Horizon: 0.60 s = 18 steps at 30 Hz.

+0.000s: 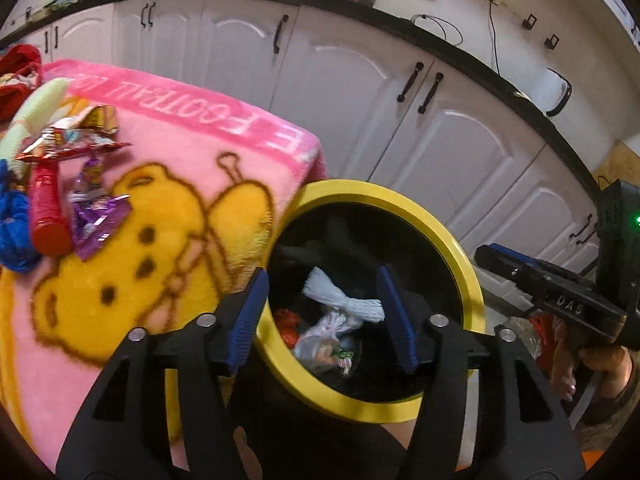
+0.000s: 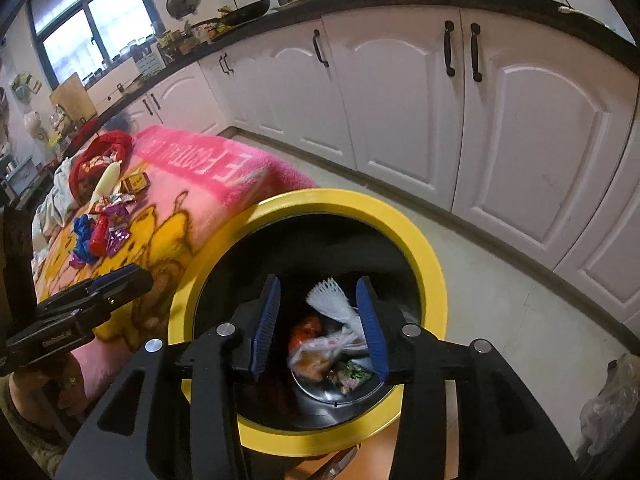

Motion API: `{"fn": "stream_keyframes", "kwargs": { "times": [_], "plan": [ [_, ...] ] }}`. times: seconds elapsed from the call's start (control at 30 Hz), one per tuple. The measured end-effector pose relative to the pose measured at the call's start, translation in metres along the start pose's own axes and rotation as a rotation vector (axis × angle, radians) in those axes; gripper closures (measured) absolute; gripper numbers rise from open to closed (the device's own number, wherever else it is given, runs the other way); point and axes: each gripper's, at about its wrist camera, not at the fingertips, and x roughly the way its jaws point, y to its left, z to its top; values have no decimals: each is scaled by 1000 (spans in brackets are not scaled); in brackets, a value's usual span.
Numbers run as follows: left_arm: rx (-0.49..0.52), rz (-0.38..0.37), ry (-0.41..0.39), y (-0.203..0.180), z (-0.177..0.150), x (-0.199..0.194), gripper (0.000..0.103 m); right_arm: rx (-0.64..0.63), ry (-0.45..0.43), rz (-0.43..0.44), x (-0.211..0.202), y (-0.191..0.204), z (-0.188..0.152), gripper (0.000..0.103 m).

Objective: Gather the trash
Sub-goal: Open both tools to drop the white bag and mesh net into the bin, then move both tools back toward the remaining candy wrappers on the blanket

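1. Fingers of the left gripper (image 1: 320,316) stand parted above the mouth of the yellow-rimmed bin (image 1: 448,236), with nothing between the blue pads; the bin's dark inside shows through the gap.
2. Fingers of the right gripper (image 2: 318,324) are also parted, somewhat less widely, over the same bin (image 2: 432,272), and hold nothing.
3. Trash lies at the bottom of the bin: a white mesh sleeve (image 2: 332,300), a crumpled clear plastic bag (image 2: 320,354), something orange-red (image 2: 306,330) and a green-and-pink wrapper (image 2: 350,376).
4. The bin stands on the floor just beside the corner of a surface covered by a pink blanket (image 1: 192,152) with a yellow cartoon figure.
5. More trash sits on the blanket, well apart from the bin: a red tube-shaped packet (image 1: 46,208), a purple foil wrapper (image 1: 98,216), a red-and-silver snack wrapper (image 1: 68,140), a blue crumpled piece (image 1: 14,224) and a pale elongated item (image 1: 36,110).
6. In the left wrist view, the right gripper comes in from the right edge, with a hand (image 1: 600,364) on its handle.
7. White cabinets (image 2: 400,100) under a dark counter (image 2: 280,12) run behind, bearing pots and a pan.
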Motion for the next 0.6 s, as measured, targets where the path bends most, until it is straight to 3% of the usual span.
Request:
{"fn": "stream_keyframes", "kwargs": {
  "times": [0.37,0.43,0.57,0.6],
  "plan": [
    [4,55,-87,7,4,-39,36,-74,-75,-5,-25,24,9,54],
    [2,65,-109,8,5,-48,26,-84,-84,-3,-28,29,10,52],
    [9,101,-145,12,6,-63,22,-98,-105,9,-37,40,14,48],
    [5,107,-152,13,7,-66,14,-103,-111,11,-39,44,15,46]
  ]
}}
